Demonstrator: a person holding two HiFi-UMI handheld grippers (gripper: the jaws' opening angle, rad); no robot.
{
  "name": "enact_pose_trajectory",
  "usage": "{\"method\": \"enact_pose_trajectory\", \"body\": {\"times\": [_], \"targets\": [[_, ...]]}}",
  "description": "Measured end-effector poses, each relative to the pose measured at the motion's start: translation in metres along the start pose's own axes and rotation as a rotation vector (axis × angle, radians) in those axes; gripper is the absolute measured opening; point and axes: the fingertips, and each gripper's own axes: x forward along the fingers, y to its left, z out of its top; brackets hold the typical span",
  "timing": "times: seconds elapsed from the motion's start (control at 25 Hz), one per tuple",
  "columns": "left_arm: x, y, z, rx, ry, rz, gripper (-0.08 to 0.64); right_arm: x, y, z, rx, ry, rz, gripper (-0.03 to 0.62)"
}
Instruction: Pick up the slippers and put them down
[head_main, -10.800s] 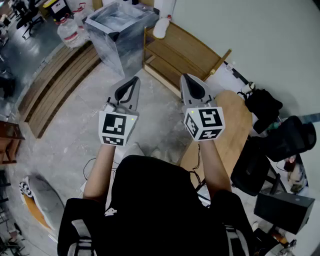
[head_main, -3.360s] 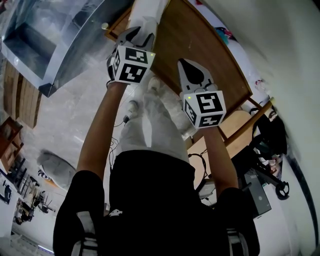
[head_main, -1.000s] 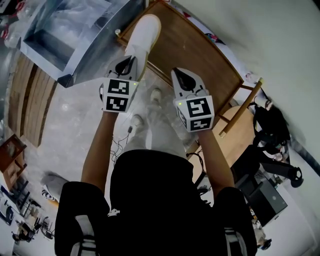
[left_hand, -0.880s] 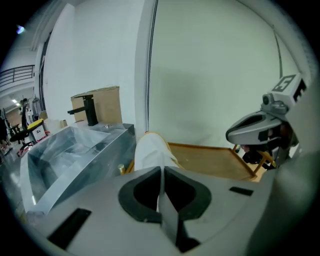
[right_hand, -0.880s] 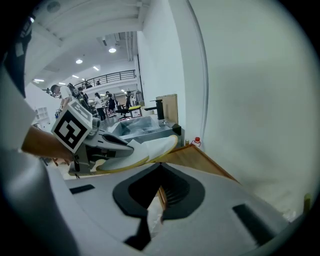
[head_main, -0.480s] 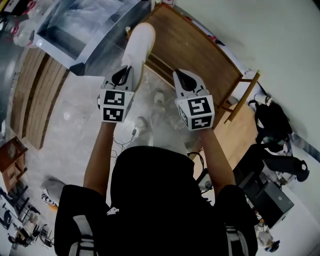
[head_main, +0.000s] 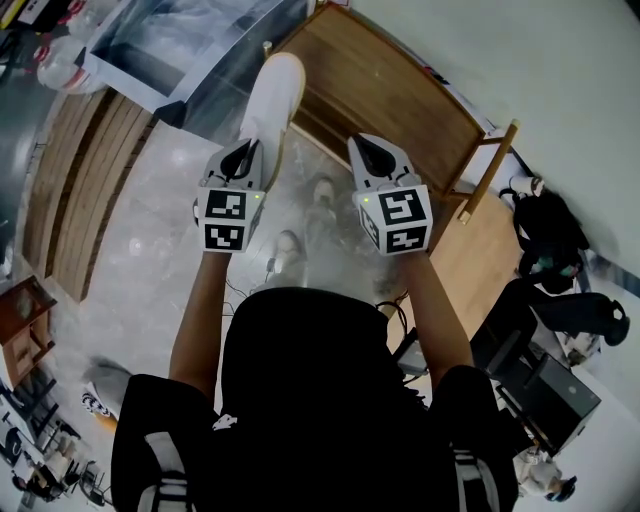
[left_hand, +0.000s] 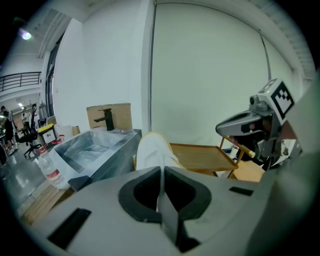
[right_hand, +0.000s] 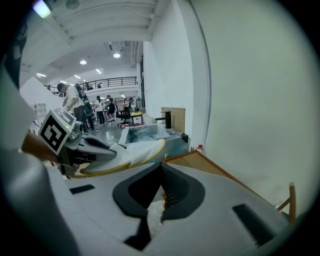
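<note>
A white slipper (head_main: 272, 98) with a yellow-edged sole hangs in the air, toe pointing away from me. My left gripper (head_main: 243, 152) is shut on its heel end. In the left gripper view the slipper (left_hand: 152, 149) rises just past the closed jaws of the left gripper (left_hand: 161, 171). My right gripper (head_main: 362, 145) stands beside it, shut with nothing in it. Its own view shows the right gripper (right_hand: 161, 169) with jaws together, and the left gripper (right_hand: 92, 147) carrying the slipper (right_hand: 142, 151). Both hover at the near edge of a wooden rack (head_main: 400, 95).
A metal sink unit (head_main: 175, 40) wrapped in plastic stands left of the rack. Wooden planks (head_main: 85, 165) lie on the floor at the left. My shoes (head_main: 288, 246) and a cable are on the floor below. Black chairs (head_main: 545, 235) crowd the right.
Both grippers have drawn back from the rack and risen. The slipper, still in the left gripper, has come away from over the rack's top.
</note>
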Motion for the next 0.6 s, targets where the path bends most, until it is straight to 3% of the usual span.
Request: {"method": "enact_pose_trajectory", "body": {"times": [0.6], "targets": [[-0.081,0.004,-0.052,-0.016,-0.015,0.036,0.012,-0.041,0.063,-0.007,-0.012,-0.069,-0.011,-0.002]]}}
